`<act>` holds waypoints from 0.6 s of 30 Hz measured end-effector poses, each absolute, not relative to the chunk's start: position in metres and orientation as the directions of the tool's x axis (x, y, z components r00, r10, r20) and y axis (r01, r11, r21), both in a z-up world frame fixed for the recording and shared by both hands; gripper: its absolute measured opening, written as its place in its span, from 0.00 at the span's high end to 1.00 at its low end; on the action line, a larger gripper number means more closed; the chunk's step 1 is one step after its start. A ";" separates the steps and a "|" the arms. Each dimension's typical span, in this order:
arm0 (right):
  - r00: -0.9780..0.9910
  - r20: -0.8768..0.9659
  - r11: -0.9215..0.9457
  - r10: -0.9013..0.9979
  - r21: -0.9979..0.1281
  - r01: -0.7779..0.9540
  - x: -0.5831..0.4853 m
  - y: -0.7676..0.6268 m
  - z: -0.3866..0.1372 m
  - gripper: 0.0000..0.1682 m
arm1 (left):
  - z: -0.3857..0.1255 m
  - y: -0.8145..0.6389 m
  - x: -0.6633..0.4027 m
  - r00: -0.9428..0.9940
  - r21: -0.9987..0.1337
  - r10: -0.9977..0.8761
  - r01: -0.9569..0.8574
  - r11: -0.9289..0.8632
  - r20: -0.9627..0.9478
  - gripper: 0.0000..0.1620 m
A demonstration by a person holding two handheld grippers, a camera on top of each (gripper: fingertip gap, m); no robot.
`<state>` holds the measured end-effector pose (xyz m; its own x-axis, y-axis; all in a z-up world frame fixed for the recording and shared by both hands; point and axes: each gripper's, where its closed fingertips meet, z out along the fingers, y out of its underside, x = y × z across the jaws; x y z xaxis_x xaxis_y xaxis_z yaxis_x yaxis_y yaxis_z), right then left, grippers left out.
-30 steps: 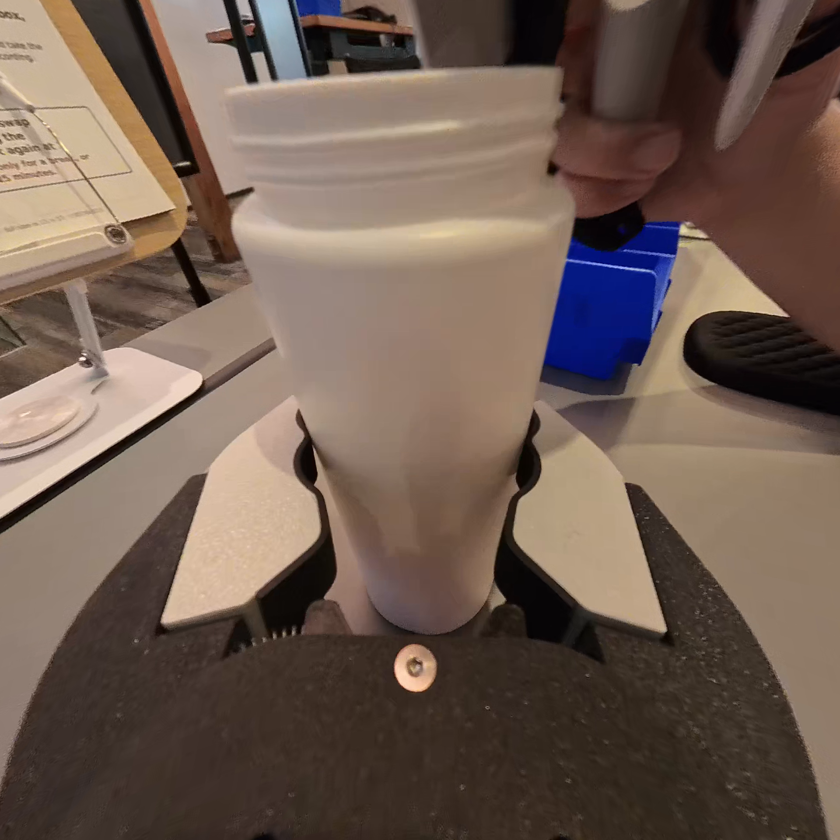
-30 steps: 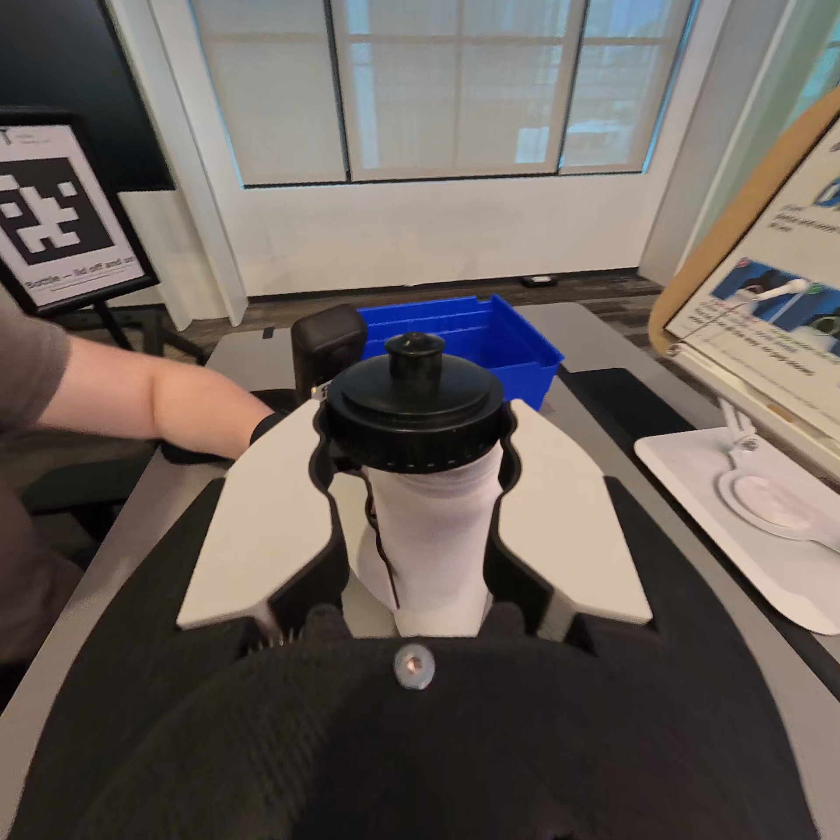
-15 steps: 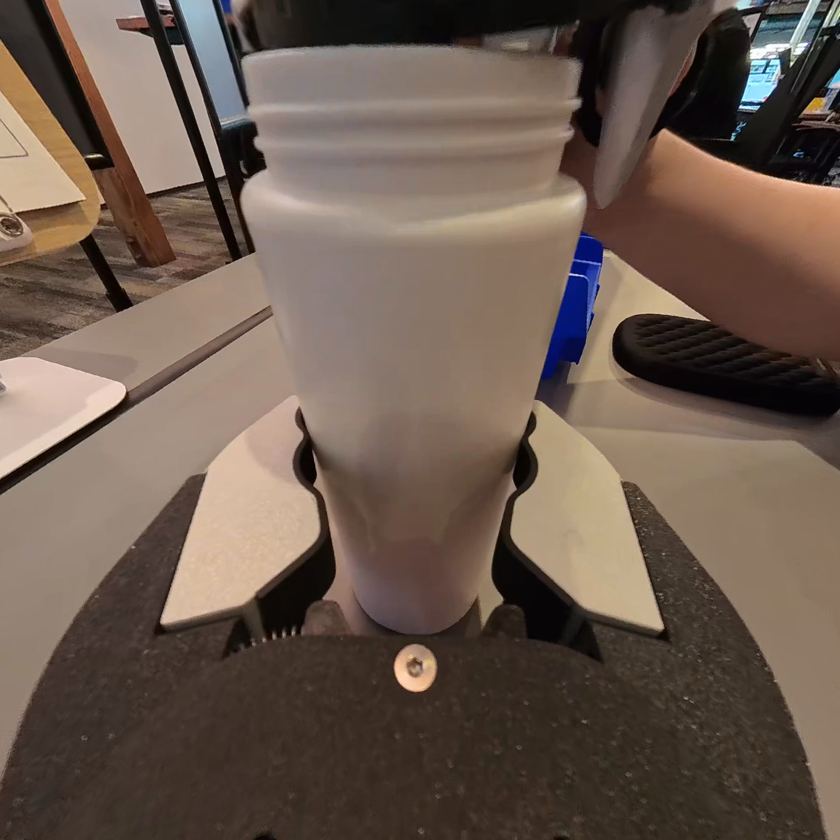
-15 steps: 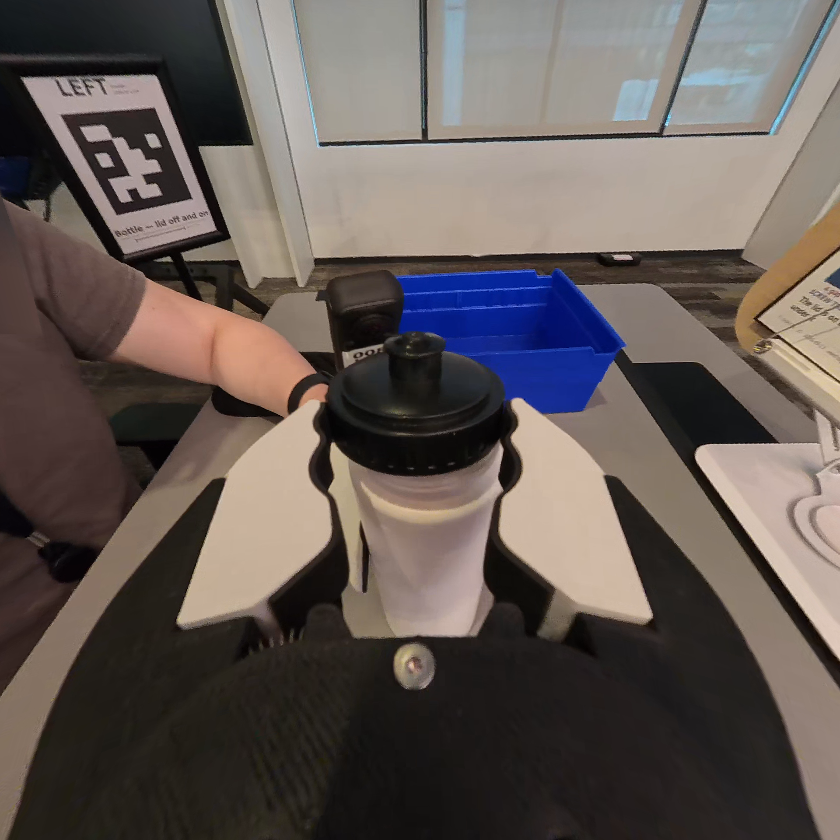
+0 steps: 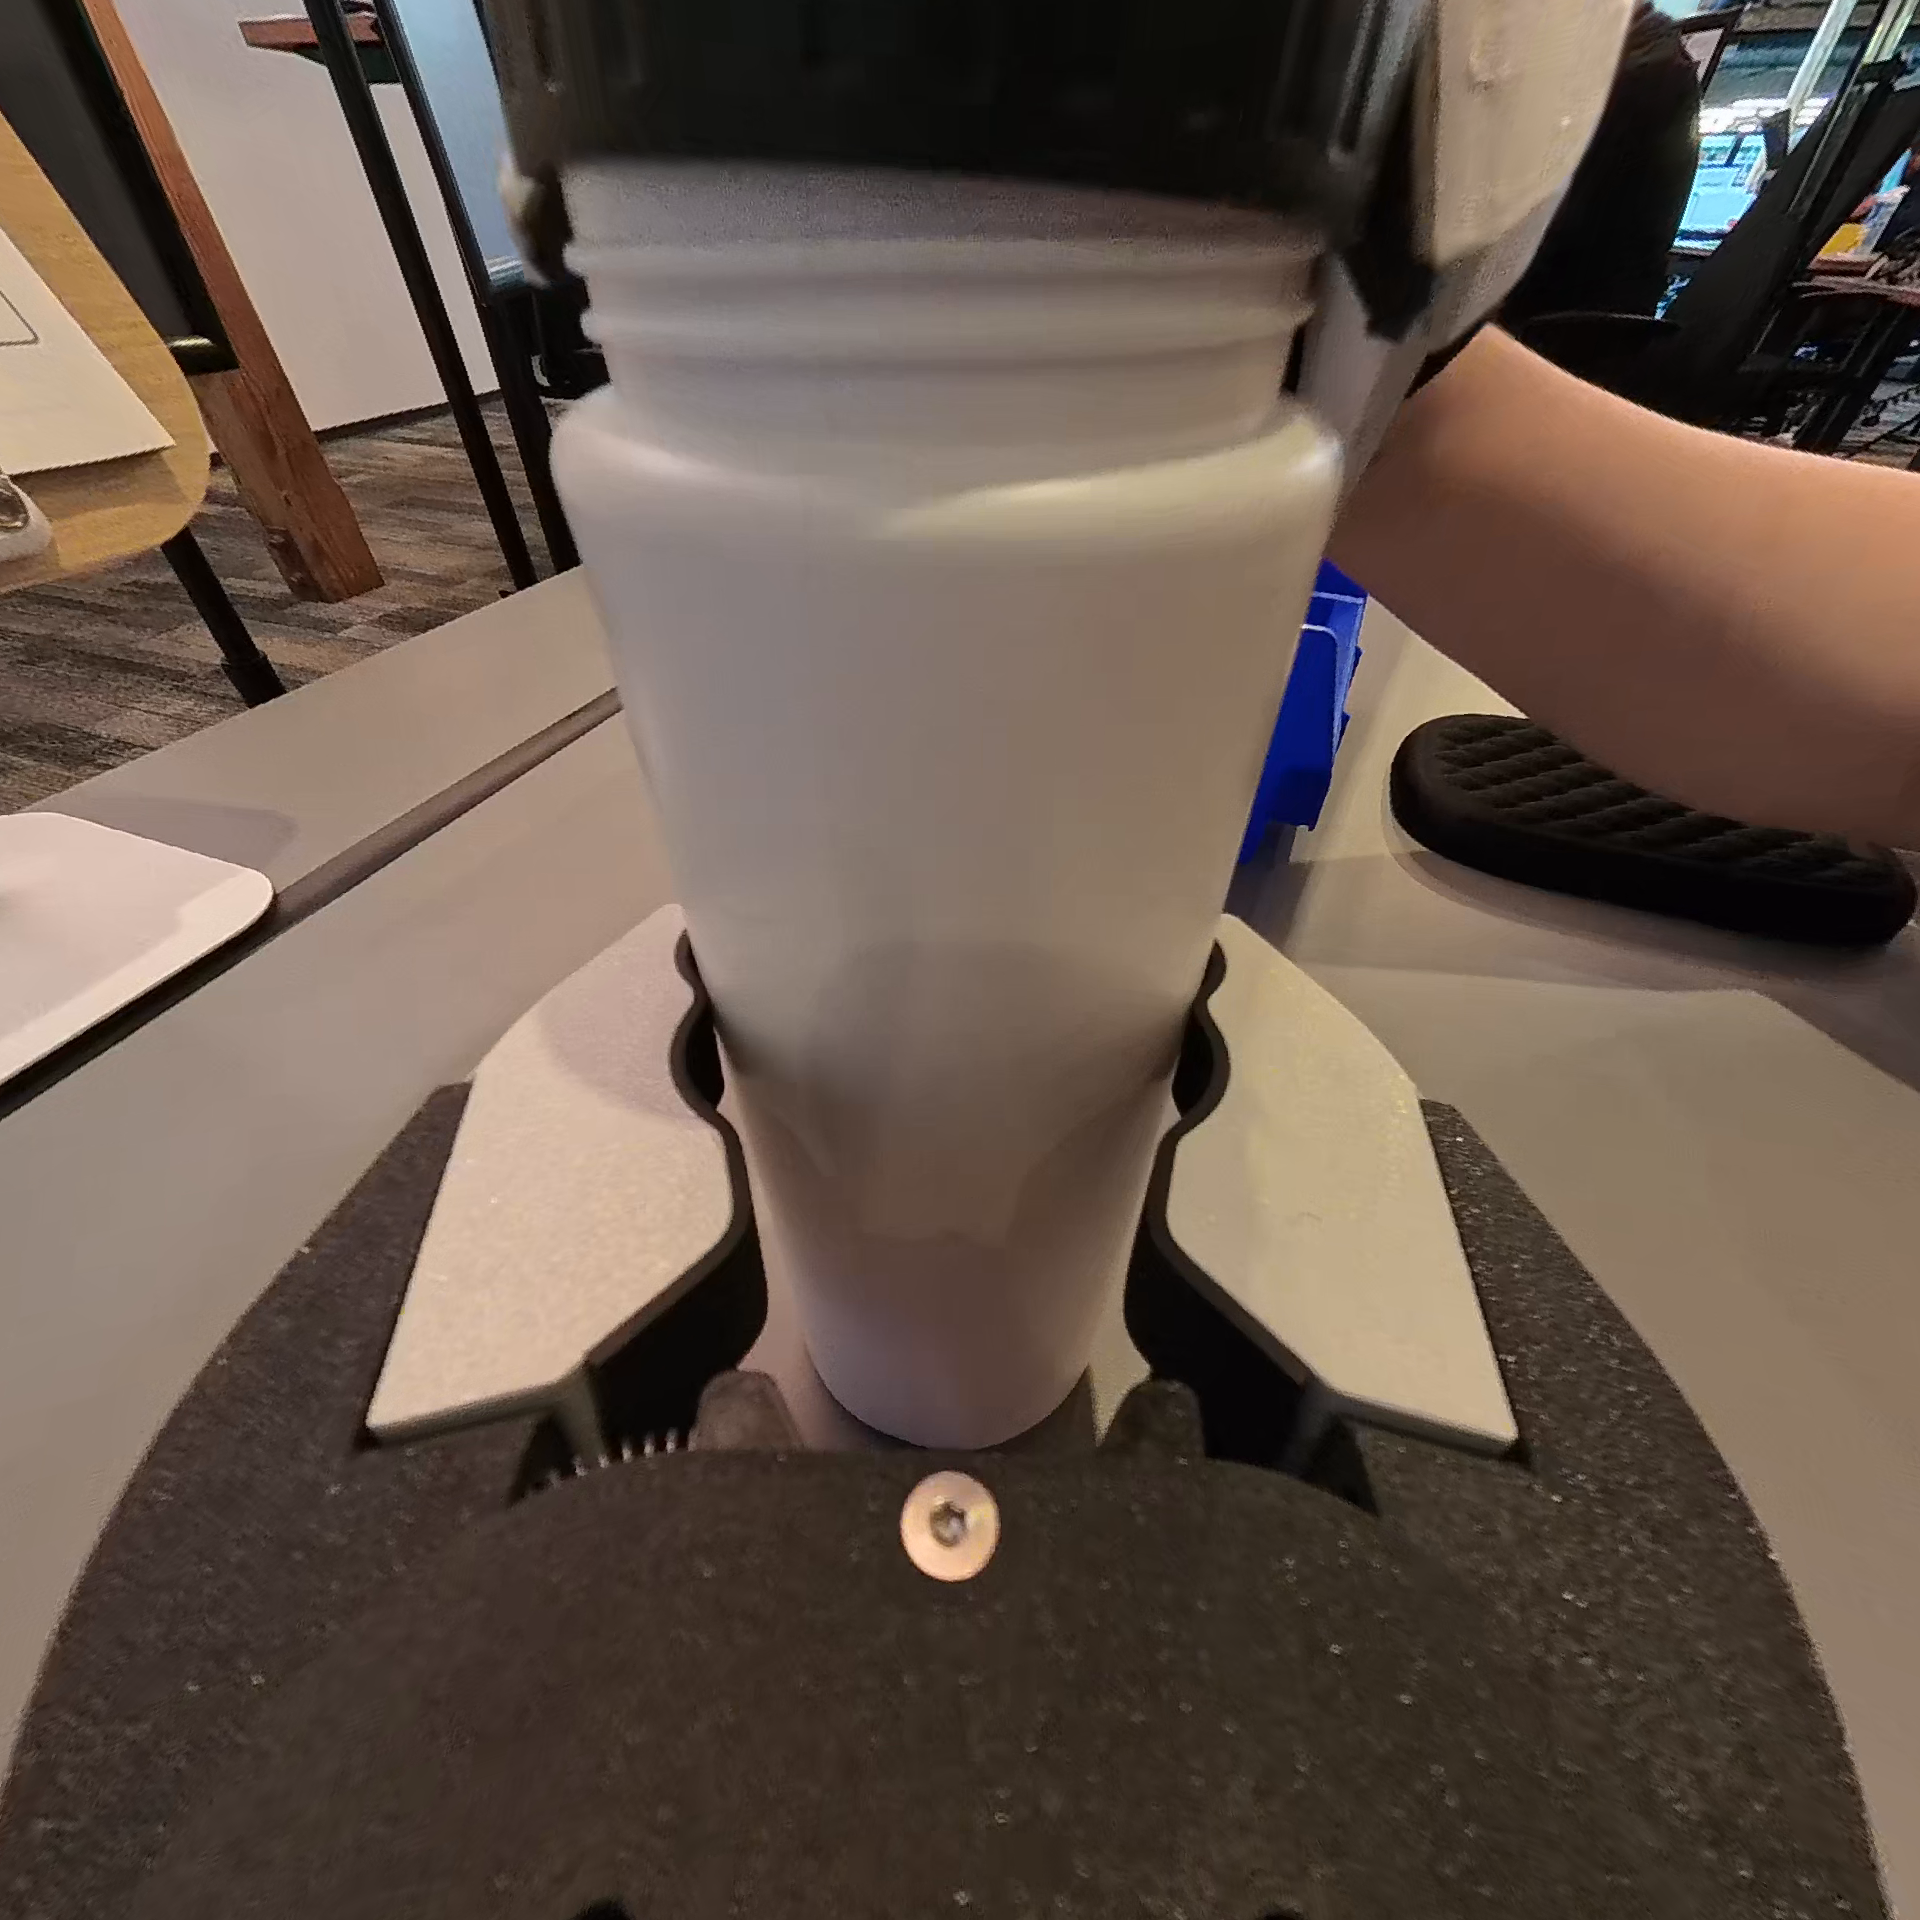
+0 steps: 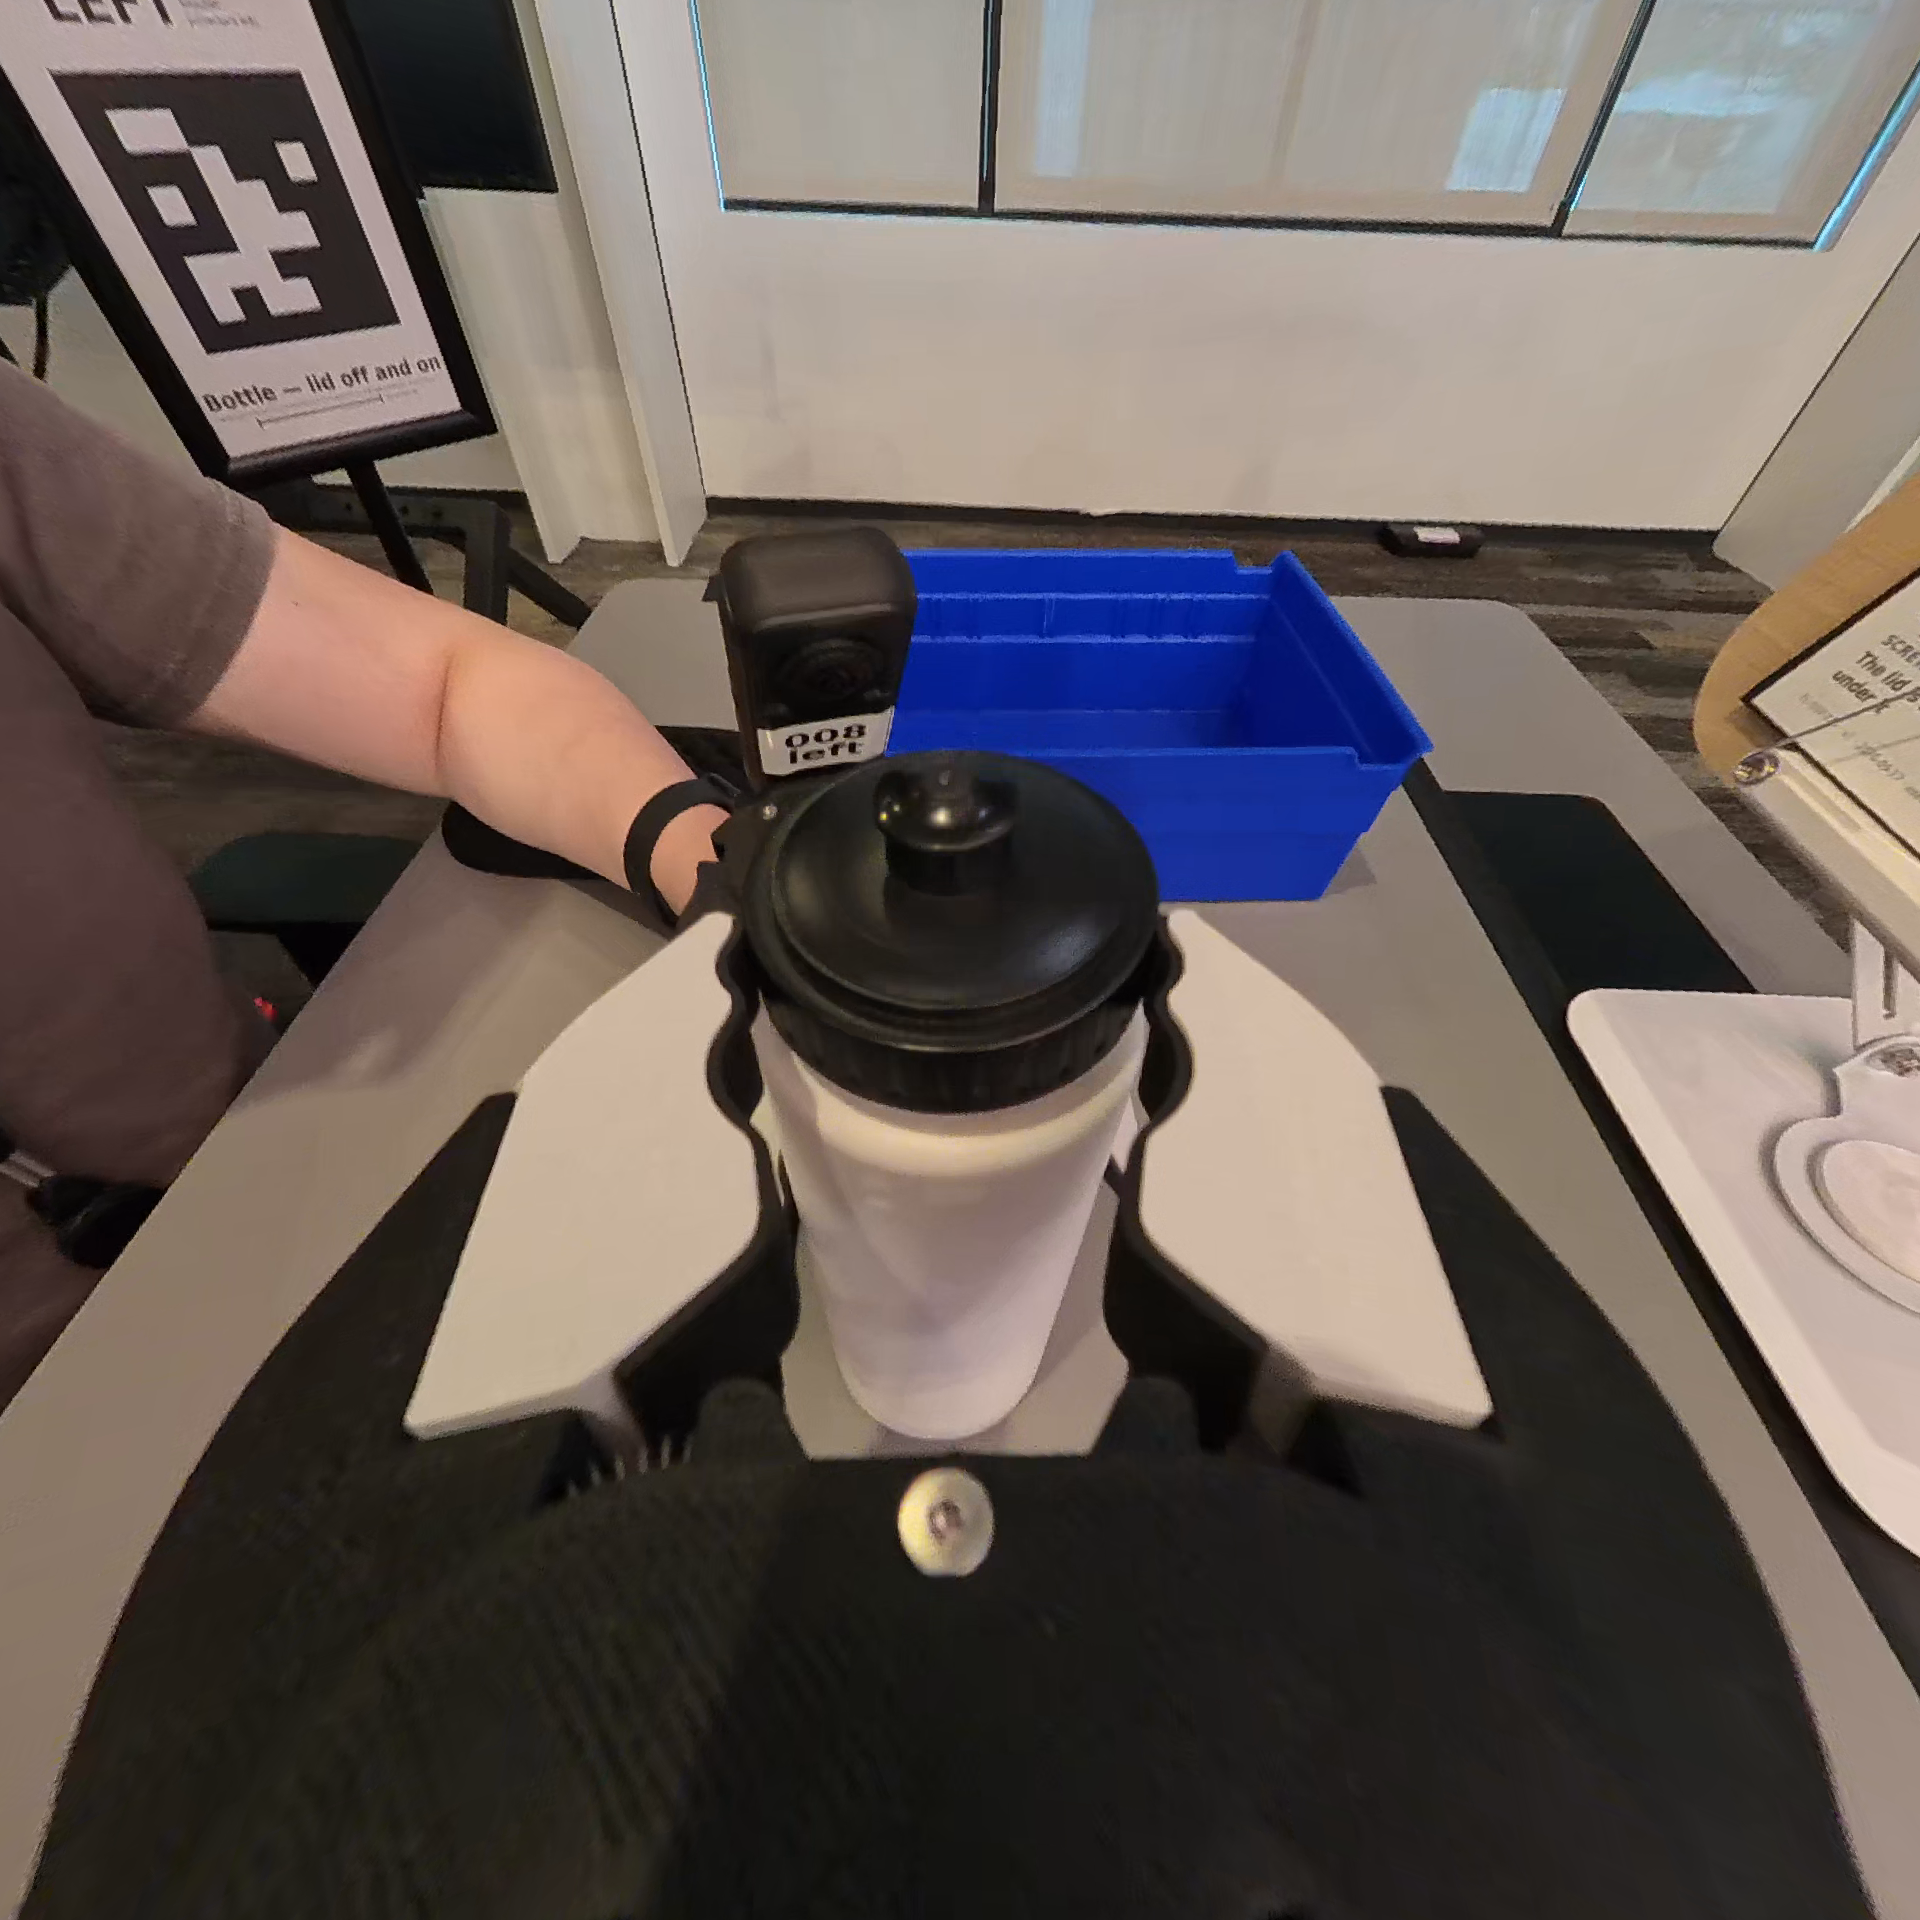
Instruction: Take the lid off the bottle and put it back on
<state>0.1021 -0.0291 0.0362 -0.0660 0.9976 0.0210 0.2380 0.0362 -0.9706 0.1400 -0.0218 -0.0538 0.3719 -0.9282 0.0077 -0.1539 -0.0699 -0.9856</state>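
Left gripper (image 5: 951, 1049): we see its two pale fingers pressed against the lower body of the white bottle (image 5: 945, 748), clenched on it from both sides.
Right gripper (image 6: 951, 997): we see its fingers closed around the ribbed rim of the black lid (image 6: 961, 935), one finger on each side.
Lid: it sits over the bottle's mouth; in the left wrist view its lower edge (image 5: 935, 78) covers the top of the neck while threads below it are exposed, so we cannot tell how far it is screwed on.
Bottle: upright, held between the two grippers above the grey table (image 5: 312, 1039); in the right wrist view its white body (image 6: 935, 1247) hangs below the lid.
Blue bin (image 6: 1143, 717): we see it on the table just behind the bottle, open side up.
Black pad (image 5: 1642, 831): it lies on the table to the right, with a person's forearm (image 5: 1621, 623) above it.
White base plate (image 6: 1766, 1195): it rests at the table's right edge.
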 end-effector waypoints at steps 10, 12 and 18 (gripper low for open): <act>-0.081 0.019 0.046 0.997 -0.936 0.348 0.103 -0.030 0.033 0.56 | -0.054 -0.022 0.140 0.364 -0.984 -0.931 -0.169 -0.065 -0.001 0.46; -0.079 0.012 0.040 0.997 -0.932 0.360 0.104 -0.030 0.033 0.56 | -0.054 -0.022 0.140 0.364 -0.984 -0.932 -0.167 -0.068 0.002 0.46; -0.063 -0.010 0.008 0.998 -0.960 0.280 0.102 -0.030 0.041 0.56 | -0.054 -0.022 0.140 0.362 -0.983 -0.932 -0.168 -0.069 0.004 0.46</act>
